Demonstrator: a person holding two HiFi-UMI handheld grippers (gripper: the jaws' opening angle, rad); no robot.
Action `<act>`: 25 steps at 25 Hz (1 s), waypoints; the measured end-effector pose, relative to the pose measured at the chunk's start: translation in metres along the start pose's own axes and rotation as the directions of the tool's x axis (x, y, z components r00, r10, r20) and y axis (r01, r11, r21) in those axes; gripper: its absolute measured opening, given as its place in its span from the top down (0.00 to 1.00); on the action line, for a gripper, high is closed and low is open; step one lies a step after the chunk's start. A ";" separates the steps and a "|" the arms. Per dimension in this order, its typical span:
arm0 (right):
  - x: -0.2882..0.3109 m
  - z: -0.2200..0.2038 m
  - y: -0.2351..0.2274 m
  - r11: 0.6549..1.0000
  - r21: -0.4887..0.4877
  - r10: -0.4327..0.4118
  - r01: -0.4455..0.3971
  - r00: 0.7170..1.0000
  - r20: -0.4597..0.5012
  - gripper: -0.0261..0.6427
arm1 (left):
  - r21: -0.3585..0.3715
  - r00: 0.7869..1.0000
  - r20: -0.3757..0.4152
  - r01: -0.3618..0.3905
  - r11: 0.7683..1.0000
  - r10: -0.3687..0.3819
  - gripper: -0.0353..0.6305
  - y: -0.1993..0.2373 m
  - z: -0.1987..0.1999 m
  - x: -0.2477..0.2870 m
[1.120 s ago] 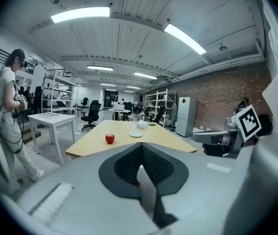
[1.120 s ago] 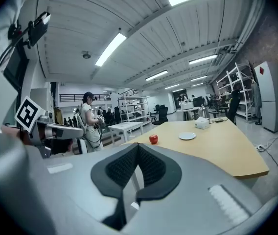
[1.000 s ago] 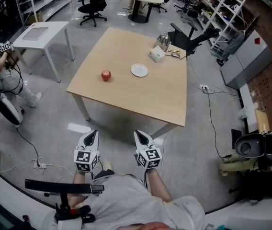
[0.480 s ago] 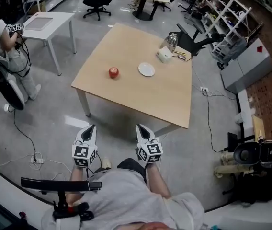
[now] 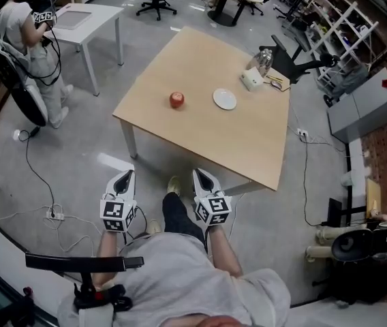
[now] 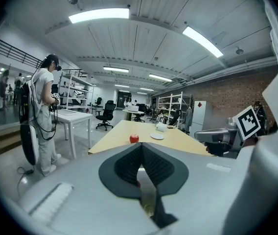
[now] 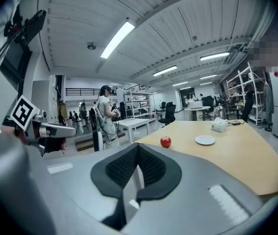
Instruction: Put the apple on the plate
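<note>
Both clenched shut and empty: left gripper [image 5: 127, 175] and right gripper [image 5: 199, 173], side by side, just short of the table [image 5: 241, 145] at its near edge. Further in, on the table, apple [image 5: 176, 100] bare on the wood, left of the plate [image 5: 225, 99], near but apart. At the table's far corner, white box [image 5: 251, 80].

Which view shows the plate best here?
The head view: it looks down on the plate, showing its whole round top, bare, beside the apple. Both gripper views catch it nearly edge-on, a small flat sliver.
</note>
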State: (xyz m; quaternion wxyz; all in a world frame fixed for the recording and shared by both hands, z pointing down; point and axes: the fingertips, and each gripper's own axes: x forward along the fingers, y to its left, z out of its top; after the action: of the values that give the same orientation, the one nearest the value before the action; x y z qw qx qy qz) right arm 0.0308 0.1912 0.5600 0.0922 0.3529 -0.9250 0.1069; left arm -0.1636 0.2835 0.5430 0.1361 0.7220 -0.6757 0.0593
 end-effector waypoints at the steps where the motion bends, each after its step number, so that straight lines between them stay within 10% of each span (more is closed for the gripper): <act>1: 0.007 0.001 -0.001 1.000 -0.003 0.007 -0.007 1.000 -0.002 0.95 | -0.001 1.000 -0.001 -0.009 1.000 0.009 0.92 0.005 0.001 0.004; 25: 0.187 0.027 -0.085 0.992 -0.053 0.114 -0.117 0.992 -0.054 0.95 | -0.031 0.987 -0.076 -0.146 0.989 0.143 0.92 0.071 0.023 0.135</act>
State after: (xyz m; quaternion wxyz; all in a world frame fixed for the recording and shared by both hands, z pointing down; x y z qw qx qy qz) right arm -0.0517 0.0043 0.5910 0.1190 0.2930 -0.9439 0.0951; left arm -0.2255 0.1438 0.5656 0.1691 0.6659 -0.7219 0.0832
